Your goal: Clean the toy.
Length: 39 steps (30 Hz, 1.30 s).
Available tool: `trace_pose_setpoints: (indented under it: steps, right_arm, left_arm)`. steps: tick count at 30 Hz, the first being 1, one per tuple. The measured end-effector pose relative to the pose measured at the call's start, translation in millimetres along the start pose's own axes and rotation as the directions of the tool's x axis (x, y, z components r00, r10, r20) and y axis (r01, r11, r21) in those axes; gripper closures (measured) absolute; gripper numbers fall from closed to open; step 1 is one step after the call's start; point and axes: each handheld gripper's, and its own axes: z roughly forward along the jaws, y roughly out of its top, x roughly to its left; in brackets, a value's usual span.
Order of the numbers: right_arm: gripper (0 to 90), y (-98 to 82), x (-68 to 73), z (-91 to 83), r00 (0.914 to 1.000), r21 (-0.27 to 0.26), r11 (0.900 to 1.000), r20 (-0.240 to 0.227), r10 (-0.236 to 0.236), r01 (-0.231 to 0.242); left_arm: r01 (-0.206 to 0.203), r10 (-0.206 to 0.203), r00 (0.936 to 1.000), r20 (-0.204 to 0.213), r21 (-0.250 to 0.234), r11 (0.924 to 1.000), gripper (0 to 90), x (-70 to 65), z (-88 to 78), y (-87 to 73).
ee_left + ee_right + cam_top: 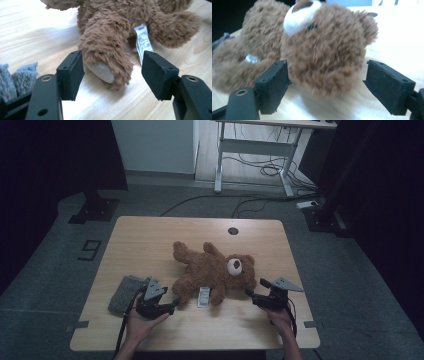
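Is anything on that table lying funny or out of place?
The teddy bear lies sprawled across the table with its limbs spread, not sitting up. Its white label sticks out onto the wood by one leg. A grey knitted cloth lies crumpled near the left gripper. Nothing looks torn or spilled.

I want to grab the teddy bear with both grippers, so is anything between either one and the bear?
Nothing visible. The left gripper faces the teddy bear at a leg, the right gripper at its head; the grey cloth lies aside.
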Motion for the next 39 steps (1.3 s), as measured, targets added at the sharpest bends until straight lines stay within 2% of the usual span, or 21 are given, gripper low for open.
trace_pose_setpoints:
  steps: [6, 11, 16, 18, 22, 28, 32, 39]
  right_arm:
    - [18.5, -12.5, 3.7, -8.2, 0.9999, 0.042, 0.999, -0.012, -0.009, 0.010]
    - [18.0, -26.0, 8.9, -18.3, 0.9988, 0.074, 0.997, -0.036, -0.034, 0.036]
    - [18.0, -38.1, 11.6, -27.4, 0.9986, 0.126, 0.991, -0.014, -0.051, 0.052]
    - [18.0, -41.7, 11.3, -30.3, 0.9993, 0.151, 0.988, -0.001, -0.037, 0.037]
    - [18.1, -42.2, 10.2, -31.2, 0.9997, 0.160, 0.987, 0.004, -0.023, 0.022]
    - [18.2, -41.7, 15.8, -26.8, 0.9986, 0.177, 0.983, 0.004, -0.053, 0.051]
    - [18.2, -41.6, 16.7, -26.0, 0.9985, 0.177, 0.983, -0.001, -0.054, 0.053]
    - [18.2, -41.7, 15.3, -27.7, 0.9986, 0.167, 0.985, 0.000, -0.053, 0.052]
  left_arm:
    - [0.023, -0.024, 0.9995, 0.021, 0.015, 0.9996, 33.8, -2.1, -3.6, -14.7]
    - [0.023, -0.024, 0.9995, 0.022, 0.061, 0.9979, 33.4, -1.4, -6.0, -28.4]
    - [0.046, -0.048, 0.9985, 0.027, 0.075, 0.9961, 33.4, 1.1, -9.0, -40.2]
    - [0.057, -0.060, 0.9976, 0.033, 0.085, 0.9947, 33.4, 1.5, -9.2, -44.5]
    - [0.067, -0.071, 0.9969, 0.034, 0.100, 0.9927, 33.4, 2.3, -6.7, -49.2]
    - [0.071, -0.075, 0.9965, 0.037, 0.107, 0.9917, 33.3, 3.9, -3.8, -51.7]
    - [0.072, -0.077, 0.9962, 0.040, 0.114, 0.9909, 33.0, 5.1, -2.3, -53.3]
    - [0.087, -0.091, 0.9951, 0.039, 0.097, 0.9915, 32.2, 8.5, -7.1, -52.1]
